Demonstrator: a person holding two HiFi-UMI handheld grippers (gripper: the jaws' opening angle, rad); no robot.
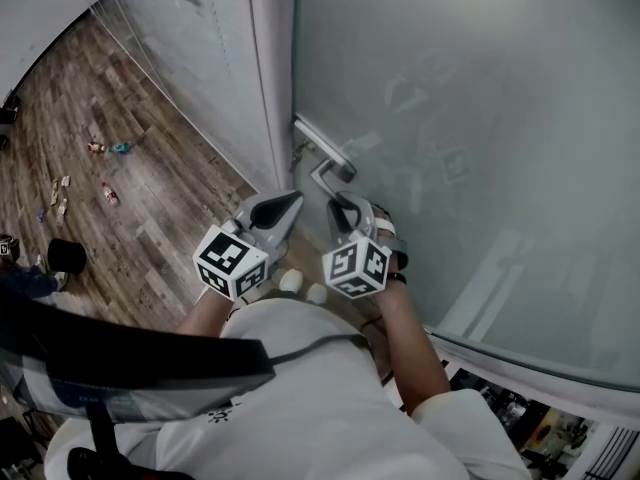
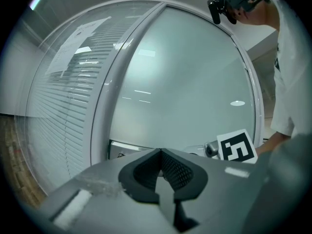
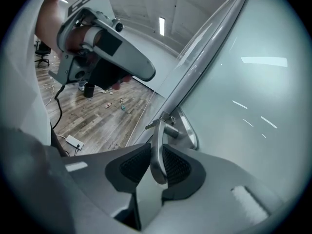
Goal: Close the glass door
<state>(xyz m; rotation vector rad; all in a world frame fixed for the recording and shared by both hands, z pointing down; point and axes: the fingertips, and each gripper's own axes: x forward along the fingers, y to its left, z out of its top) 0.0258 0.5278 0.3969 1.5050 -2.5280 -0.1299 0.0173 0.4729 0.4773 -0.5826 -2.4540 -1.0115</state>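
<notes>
Your right gripper is clamped on the smooth, rounded brushed-metal lever handle, cross-hatched black pads on both flanks. Your left gripper is closed on nothing. The handle sits at the frosted glass door's edge, beside the white frame post.

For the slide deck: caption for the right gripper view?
Right gripper closed on the metal lever handle of the frosted glass door.

Left gripper: nearly level, jaws together, empty. Right gripper: angled downward, jaws clamped on the door handle.
</notes>
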